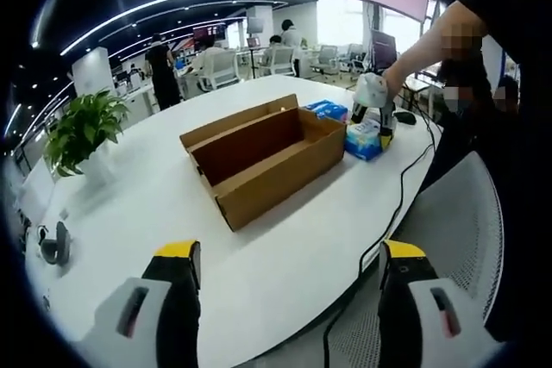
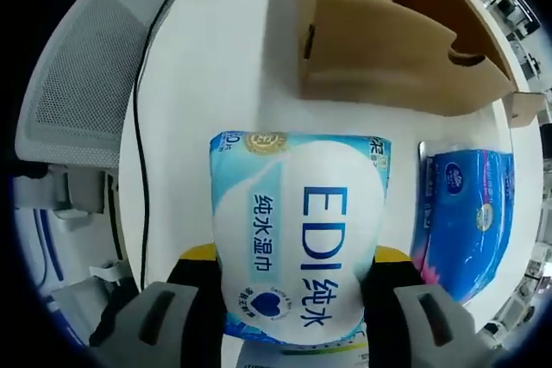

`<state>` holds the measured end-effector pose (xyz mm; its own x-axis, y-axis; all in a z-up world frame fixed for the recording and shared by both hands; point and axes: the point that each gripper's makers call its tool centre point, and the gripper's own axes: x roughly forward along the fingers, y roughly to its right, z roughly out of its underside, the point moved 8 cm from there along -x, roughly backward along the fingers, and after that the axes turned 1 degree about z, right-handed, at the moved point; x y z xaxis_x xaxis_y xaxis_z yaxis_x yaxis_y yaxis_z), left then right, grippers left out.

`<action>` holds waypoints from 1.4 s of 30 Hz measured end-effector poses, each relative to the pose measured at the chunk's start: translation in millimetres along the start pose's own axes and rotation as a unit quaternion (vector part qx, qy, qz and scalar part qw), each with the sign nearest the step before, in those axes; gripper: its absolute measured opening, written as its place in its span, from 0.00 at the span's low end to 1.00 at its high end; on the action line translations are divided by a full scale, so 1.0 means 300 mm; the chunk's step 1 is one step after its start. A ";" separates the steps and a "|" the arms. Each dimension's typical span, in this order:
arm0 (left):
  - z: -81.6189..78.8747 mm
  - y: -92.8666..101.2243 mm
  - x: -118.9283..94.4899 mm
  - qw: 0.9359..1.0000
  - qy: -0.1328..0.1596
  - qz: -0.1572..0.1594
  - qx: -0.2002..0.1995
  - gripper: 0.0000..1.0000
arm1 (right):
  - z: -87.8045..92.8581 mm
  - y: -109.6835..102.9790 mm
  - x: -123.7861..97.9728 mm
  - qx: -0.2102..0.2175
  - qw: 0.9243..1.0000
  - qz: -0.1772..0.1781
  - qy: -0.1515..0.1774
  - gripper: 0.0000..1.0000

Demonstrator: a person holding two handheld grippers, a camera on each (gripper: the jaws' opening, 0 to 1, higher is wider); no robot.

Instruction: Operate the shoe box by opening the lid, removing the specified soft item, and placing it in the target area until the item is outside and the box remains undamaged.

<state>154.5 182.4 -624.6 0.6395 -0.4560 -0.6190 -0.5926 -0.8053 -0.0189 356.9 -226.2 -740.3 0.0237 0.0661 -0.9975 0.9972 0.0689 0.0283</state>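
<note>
1. The white counter (image 1: 285,273) carries everything you are working with, and a mesh-backed chair (image 1: 461,213) stands at its near edge.
2. The cardboard shoe box (image 1: 263,157) sits open near the middle of the counter, its lid flap standing up along the far side. From your left gripper view its inside looks bare brown card. In your right gripper view the same box (image 2: 388,40) lies just beyond the packs, apart from them.
3. A potted plant (image 1: 82,131) stands well apart from the box, toward the counter's far left edge.
4. The soft item, a light blue wet-wipe pack (image 2: 297,230) printed with "EDI", is outside the box, between the jaws of your right gripper (image 2: 293,286). The yellow-tipped jaws press against both of its sides, so you are holding it. Whether it rests on the counter or hangs just above it cannot be told.
5. A darker blue tissue pack (image 2: 466,213) lies on the counter just beside the wipe pack, at the box's end.
6. Your left gripper (image 1: 289,256) hovers above the near counter edge with its jaws spread wide and nothing between them, well apart from the box.
7. A black cable (image 1: 397,204) trails across the counter and over its edge.
</note>
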 end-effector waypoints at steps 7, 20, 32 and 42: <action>-0.004 -0.011 0.000 1.000 -0.006 -0.005 0.012 0.84 | 0.012 0.040 -0.006 -0.005 1.000 0.003 -0.002 0.62; 0.007 -0.010 0.001 1.000 -0.008 -0.010 0.000 0.83 | 0.012 0.067 -0.002 -0.014 1.000 0.002 -0.006 0.62; 0.003 -0.026 -0.006 1.000 -0.004 -0.013 -0.008 0.81 | 0.002 0.064 -0.009 -0.024 1.000 0.014 -0.014 0.63; 0.012 -0.030 -0.011 1.000 0.000 -0.017 -0.021 0.80 | -0.005 0.059 -0.016 -0.031 0.998 0.041 -0.030 0.64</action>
<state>155.9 192.5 -625.1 0.6594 -0.4276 -0.6184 -0.5492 -0.8356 -0.0078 374.3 -223.7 -734.9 0.1110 0.0147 -0.9937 0.9856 0.1266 0.1120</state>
